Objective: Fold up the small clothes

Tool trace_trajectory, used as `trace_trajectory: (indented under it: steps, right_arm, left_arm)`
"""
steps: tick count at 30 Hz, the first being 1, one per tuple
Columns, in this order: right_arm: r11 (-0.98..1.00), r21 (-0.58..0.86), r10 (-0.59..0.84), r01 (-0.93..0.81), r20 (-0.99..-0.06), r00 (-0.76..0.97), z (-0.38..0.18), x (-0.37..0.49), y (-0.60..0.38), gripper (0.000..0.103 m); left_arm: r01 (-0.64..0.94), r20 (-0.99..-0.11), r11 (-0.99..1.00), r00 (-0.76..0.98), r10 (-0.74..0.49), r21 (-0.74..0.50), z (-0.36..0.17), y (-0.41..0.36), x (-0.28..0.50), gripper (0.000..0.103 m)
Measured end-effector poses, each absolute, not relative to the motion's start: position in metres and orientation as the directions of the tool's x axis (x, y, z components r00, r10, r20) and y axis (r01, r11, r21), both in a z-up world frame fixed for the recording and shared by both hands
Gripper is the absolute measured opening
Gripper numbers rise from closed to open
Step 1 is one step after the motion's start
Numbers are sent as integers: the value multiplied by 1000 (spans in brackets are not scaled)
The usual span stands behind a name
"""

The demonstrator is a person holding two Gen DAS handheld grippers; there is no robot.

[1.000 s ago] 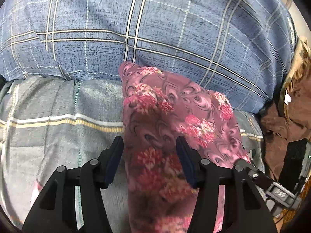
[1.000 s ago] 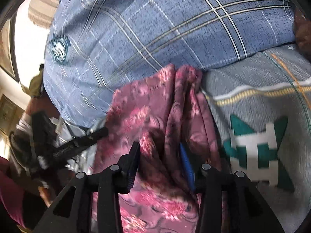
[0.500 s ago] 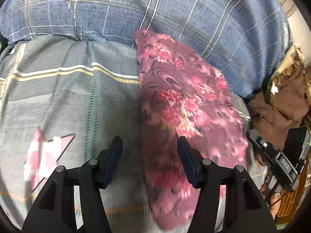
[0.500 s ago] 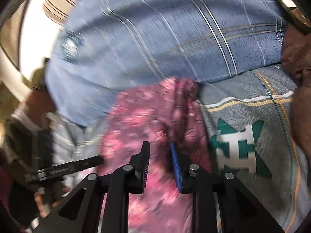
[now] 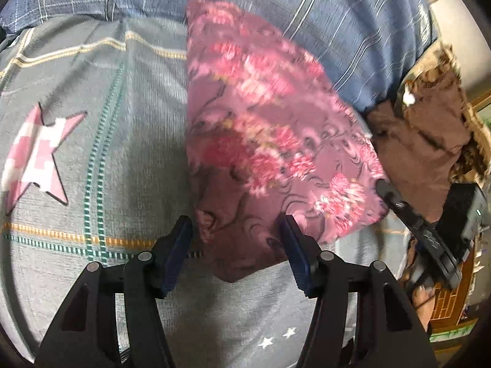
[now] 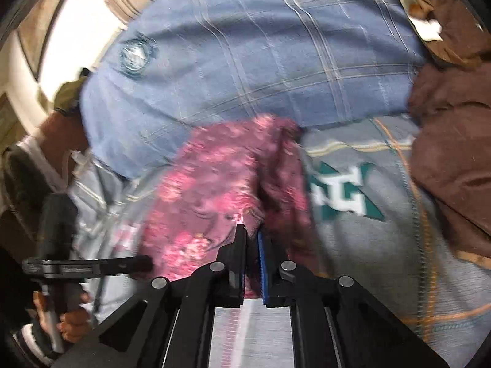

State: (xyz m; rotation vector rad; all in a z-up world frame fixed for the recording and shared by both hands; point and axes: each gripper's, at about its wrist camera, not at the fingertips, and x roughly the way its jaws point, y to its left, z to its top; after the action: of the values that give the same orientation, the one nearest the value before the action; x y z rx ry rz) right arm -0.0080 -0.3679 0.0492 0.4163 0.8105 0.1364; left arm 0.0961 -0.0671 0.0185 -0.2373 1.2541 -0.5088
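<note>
Two grippers are on the job here; the left gripper [image 5: 236, 236] is held with its jaws apart, and the near corner of the floral garment [image 5: 260, 128] sits between them without being pressed by either pad; the right gripper [image 6: 250, 236] has just been closing and is now clamped on a bunched fold of the same cloth – only a thin sliver of pink can be seen between its pads.

Further out, the garment is spread on the grey bedsheet [image 5: 129, 159]; its long axis runs away from the left tongs toward the blue plaid blanket [image 5: 353, 30], which its far end touches. So the cloth lies straight ahead of both tools, with its right edge already pinched and its left corner not yet gripped; the next move is judged to hang on that left corner being caught.

Hard to make out – both views are smeared by motion; how many layers are in the right pinch can't be told; the underside is hidden; the brown cloth [image 5: 429, 128] at the far right is cut off by the frame.
</note>
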Motion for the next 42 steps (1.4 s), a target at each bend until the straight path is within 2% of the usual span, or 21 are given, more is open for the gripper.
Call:
trace_trajectory:
  steps: [2, 4, 5, 7, 8, 9, 11, 14, 16, 17, 18, 20, 21, 22, 23, 27, 31, 36, 38, 39, 42]
  right_arm:
    - [931, 357, 234, 80, -749, 619, 24, 0, -372, 9]
    - [916, 392, 259, 82, -735, 626, 29, 0, -375, 11]
    - [904, 421, 278, 78, -717, 639, 38, 1, -378, 16]
    - [872, 486, 321, 56, -654, 684, 54, 3, -384, 17]
    - [848, 529, 354, 40, -621, 699, 59, 7, -387, 23]
    - [825, 564, 379, 33, -596, 708, 63, 16, -390, 32]
    - [816, 576, 393, 33, -596, 700, 63, 40, -386, 38]
    - [837, 544, 376, 67, -659, 652, 45, 80, -371, 38]
    - [851, 517, 367, 89, -708, 603, 28, 105, -362, 25]
    - [854, 516, 375, 66, -699, 609, 30, 106, -361, 18]
    - [860, 509, 377, 32, -678, 632, 36, 106, -361, 14]
    - [867, 499, 361, 8, -639, 679, 43, 101, -369, 13]
    - [872, 489, 344, 32, -657, 671, 36, 103, -374, 12]
    - [887, 459, 317, 58, -695, 646, 26, 107, -378, 13]
    - [893, 445, 311, 66, -716, 625, 16, 109, -380, 19]
    - [847, 528, 365, 70, -671, 645, 25, 101, -390, 27]
    - [735, 671, 413, 95, -555, 722, 37, 85, -428, 33]
    - [670, 732, 473, 121, -546, 691, 22, 90, -439, 38]
    - [630, 769, 504, 112, -514, 694, 14, 93, -438, 39]
    - [615, 782, 518, 105, -501, 693, 10, 94, -435, 42]
    - [683, 718, 487, 137, -587, 647, 3, 104, -425, 47]
  left_arm:
    - [258, -850, 873, 234, -472, -414, 22, -74, 93, 58]
    - [299, -840, 849, 202, -503, -437, 29, -76, 91, 58]
    - [309, -820, 827, 196, -538, -469, 36, -73, 90, 58]
    - [305, -780, 804, 229, -583, -511, 51, -64, 94, 58]
    - [295, -760, 799, 260, -596, -525, 59, -61, 102, 59]
    - [284, -755, 804, 283, -591, -523, 63, -59, 111, 60]
    - [239, -770, 830, 310, -557, -504, 63, -62, 134, 60]
    - [158, -784, 832, 280, -554, -532, 48, -67, 163, 60]
    - [120, -796, 834, 253, -550, -539, 39, -67, 171, 60]
    - [128, -787, 823, 243, -567, -554, 37, -71, 171, 60]
    - [142, -784, 823, 250, -568, -551, 37, -74, 169, 60]
    - [181, -802, 848, 277, -530, -498, 30, -82, 163, 60]
    - [190, -810, 855, 275, -518, -483, 25, -88, 162, 61]
    - [186, -820, 860, 261, -510, -476, 16, -94, 164, 63]
    - [177, -814, 859, 276, -511, -480, 15, -93, 162, 63]
    - [196, -809, 851, 264, -525, -488, 24, -88, 157, 63]
    - [177, -775, 828, 294, -560, -532, 39, -63, 164, 63]
    - [129, -764, 801, 244, -597, -584, 29, -65, 183, 63]
    - [127, -771, 801, 218, -598, -585, 23, -72, 187, 63]
    - [122, -775, 801, 206, -598, -586, 20, -76, 189, 63]
    - [106, -779, 798, 174, -602, -593, 12, -80, 195, 63]
